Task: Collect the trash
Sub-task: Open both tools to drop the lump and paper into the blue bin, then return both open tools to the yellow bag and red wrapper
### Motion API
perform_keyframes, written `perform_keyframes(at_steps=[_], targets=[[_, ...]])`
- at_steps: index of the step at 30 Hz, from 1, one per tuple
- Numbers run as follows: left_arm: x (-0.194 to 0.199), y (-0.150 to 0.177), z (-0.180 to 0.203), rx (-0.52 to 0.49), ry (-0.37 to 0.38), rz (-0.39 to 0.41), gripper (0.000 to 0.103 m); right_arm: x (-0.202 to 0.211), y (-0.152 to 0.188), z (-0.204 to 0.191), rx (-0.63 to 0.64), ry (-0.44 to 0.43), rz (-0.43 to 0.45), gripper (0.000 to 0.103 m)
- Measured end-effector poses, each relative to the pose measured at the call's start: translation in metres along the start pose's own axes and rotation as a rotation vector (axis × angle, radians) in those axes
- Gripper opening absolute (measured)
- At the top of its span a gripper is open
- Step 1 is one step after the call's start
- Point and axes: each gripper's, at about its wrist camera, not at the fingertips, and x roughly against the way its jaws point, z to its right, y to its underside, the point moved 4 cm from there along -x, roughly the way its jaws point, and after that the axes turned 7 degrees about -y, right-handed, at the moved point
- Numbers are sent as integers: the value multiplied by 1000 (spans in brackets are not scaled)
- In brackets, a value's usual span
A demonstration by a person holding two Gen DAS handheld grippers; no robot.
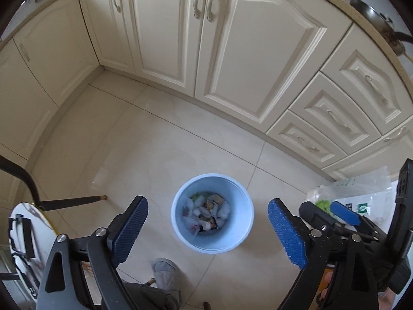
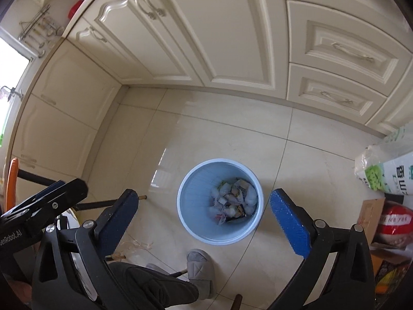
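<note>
A light blue round bin (image 1: 213, 213) stands on the tiled floor, holding crumpled white wrappers and printed packets (image 1: 206, 217). My left gripper (image 1: 206, 228) hangs above it, open wide, with nothing between its blue pads. The right wrist view shows the same bin (image 2: 220, 201) and its trash (image 2: 233, 201) from above. My right gripper (image 2: 206, 221) is open wide as well, and its jaws hold nothing. In the left wrist view the right gripper (image 1: 333, 210) shows at the right edge, close beside the left one.
Cream cabinet doors and drawers (image 1: 232, 51) line the far side and the left. A grey slipper (image 2: 200, 271) and a trouser leg stand near the bin. Plastic bags (image 2: 387, 173) and boxes lie at the right. A round table edge (image 1: 28, 230) and dark chair legs are at the left.
</note>
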Motion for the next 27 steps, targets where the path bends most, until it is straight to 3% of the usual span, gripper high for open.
perform_keyframes(at_steps=[15,27], targets=[[146,63,-29,16,18,223,96,86,4,-71,71,-35,154,103],[292,150,-113,71,13,436,100,172,9,-180,247,-105,297,103]])
